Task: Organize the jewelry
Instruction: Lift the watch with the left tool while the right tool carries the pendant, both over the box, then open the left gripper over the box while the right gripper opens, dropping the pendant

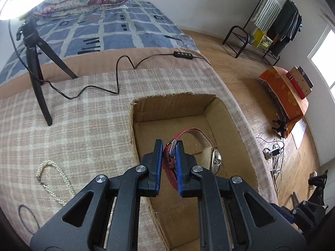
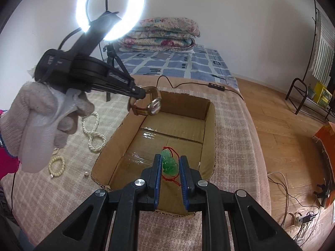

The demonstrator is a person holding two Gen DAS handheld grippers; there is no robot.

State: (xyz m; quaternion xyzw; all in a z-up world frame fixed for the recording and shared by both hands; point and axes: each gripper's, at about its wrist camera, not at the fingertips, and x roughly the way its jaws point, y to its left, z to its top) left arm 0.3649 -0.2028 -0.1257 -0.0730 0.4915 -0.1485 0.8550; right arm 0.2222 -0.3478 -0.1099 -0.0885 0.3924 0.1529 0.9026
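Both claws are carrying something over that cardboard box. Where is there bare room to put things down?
The open cardboard box has a bare taped floor. The checked beige cloth is free between the black tripod and the box. It is crowded by the white pearl strand and cream bead bracelet.

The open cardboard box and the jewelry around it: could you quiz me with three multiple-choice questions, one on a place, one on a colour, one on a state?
1. Where does the wristwatch with the red woven strap hang?
A. Over the open cardboard box
B. On the floor
C. On the bed

2. What colour is the carved pendant on the red cord?
A. Blue
B. Green
C. White

3. How stand the jaws of the left gripper?
A. Wide open, empty
B. Out of sight
C. Shut on the strap

Answers: 1 A, the box floor shows below the watch; 2 B, translucent green in the right gripper; 3 C, both blue pads press the strap.
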